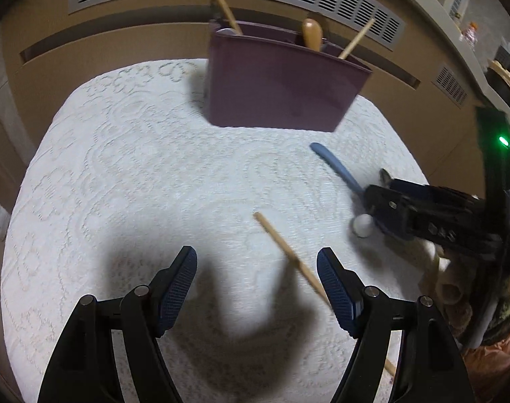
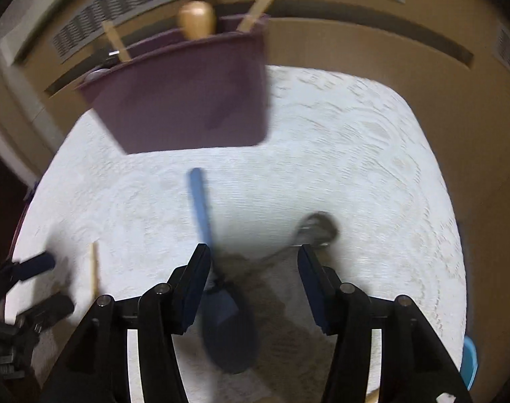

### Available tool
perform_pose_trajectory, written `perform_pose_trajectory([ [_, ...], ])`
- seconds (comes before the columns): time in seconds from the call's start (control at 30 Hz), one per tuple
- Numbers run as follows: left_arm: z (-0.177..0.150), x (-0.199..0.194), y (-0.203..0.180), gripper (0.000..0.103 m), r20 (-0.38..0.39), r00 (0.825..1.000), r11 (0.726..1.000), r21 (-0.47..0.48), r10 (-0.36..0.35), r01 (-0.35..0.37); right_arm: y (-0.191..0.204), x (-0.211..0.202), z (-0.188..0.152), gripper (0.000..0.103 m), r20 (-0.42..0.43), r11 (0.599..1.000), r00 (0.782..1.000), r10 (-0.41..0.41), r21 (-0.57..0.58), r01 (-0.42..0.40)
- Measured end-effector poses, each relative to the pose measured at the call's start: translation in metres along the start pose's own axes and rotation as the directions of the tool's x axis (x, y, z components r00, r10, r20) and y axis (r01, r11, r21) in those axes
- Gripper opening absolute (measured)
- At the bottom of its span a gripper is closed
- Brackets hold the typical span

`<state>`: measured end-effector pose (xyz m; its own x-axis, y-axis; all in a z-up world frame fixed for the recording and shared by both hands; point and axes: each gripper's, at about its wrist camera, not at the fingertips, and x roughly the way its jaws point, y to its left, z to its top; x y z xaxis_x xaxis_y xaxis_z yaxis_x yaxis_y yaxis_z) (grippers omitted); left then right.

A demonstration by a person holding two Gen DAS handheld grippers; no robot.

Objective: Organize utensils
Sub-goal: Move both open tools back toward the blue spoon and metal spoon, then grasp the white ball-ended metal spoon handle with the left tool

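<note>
In front of the purple plastic utensil caddy [image 2: 188, 100], on the white lace cloth [image 2: 355, 141], lies the blue plastic spoon [image 2: 201, 208]. Its long axis runs handle toward caddy, bowl toward me, lying just inside the left pad of my right gripper [image 2: 253, 268]; no pad visibly pressing it, so I read the jaws as apart. Left gripper [image 1: 256, 270] spread too, a wooden chopstick [image 1: 288, 255] slanting beside its right pad. Right hand's nearer the spoon.

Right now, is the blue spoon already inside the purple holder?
No, the blue spoon lies on the white cloth in front of the purple holder.
</note>
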<state>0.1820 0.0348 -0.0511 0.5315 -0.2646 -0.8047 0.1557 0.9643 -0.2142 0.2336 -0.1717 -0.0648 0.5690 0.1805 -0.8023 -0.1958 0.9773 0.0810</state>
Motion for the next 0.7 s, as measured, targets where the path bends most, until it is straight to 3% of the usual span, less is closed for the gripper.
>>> perform_pose_trajectory([
  [0.1, 0.001, 0.0, 0.011, 0.075, 0.005, 1.0, 0.999, -0.048, 0.0, 0.0, 0.017, -0.01, -0.008, 0.052, 0.02, 0.997, 1.0, 0.012, -0.083, -0.01],
  [0.2, 0.002, -0.007, 0.001, 0.073, 0.062, 0.992, 0.994, -0.018, -0.106, 0.107, 0.009, -0.017, -0.012, 0.052, 0.023, 0.997, 1.0, -0.003, -0.075, 0.005],
  [0.3, 0.0, -0.007, -0.029, 0.052, 0.069, 0.973, 0.972, 0.097, -0.22, 0.213, -0.015, -0.027, -0.011, 0.052, 0.049, 0.999, 0.998, -0.05, -0.011, 0.05],
  [0.33, -0.001, -0.004, -0.038, 0.038, 0.056, 0.969, 0.964, 0.129, -0.243, 0.234, -0.023, -0.03, -0.011, 0.052, 0.061, 0.998, 0.996, -0.062, 0.01, 0.061],
  [0.37, -0.002, 0.002, -0.05, 0.031, 0.034, 0.963, 0.951, 0.17, -0.268, 0.259, -0.03, -0.03, -0.009, 0.053, 0.067, 0.998, 0.996, -0.066, 0.023, 0.064],
  [0.4, -0.002, 0.006, -0.059, 0.029, 0.019, 0.96, 0.942, 0.196, -0.281, 0.272, -0.036, -0.033, -0.01, 0.054, 0.077, 0.997, 0.995, -0.067, 0.037, 0.065],
  [0.47, -0.002, 0.019, -0.074, 0.028, -0.001, 0.963, 0.934, 0.24, -0.271, 0.263, -0.044, -0.038, -0.012, 0.056, 0.091, 0.997, 0.994, -0.067, 0.051, 0.063],
  [0.7, 0.008, 0.058, -0.1, 0.028, -0.043, 0.983, 0.944, 0.274, -0.18, 0.184, -0.066, -0.046, -0.028, 0.064, 0.105, 0.995, 0.992, -0.063, 0.088, 0.054],
])
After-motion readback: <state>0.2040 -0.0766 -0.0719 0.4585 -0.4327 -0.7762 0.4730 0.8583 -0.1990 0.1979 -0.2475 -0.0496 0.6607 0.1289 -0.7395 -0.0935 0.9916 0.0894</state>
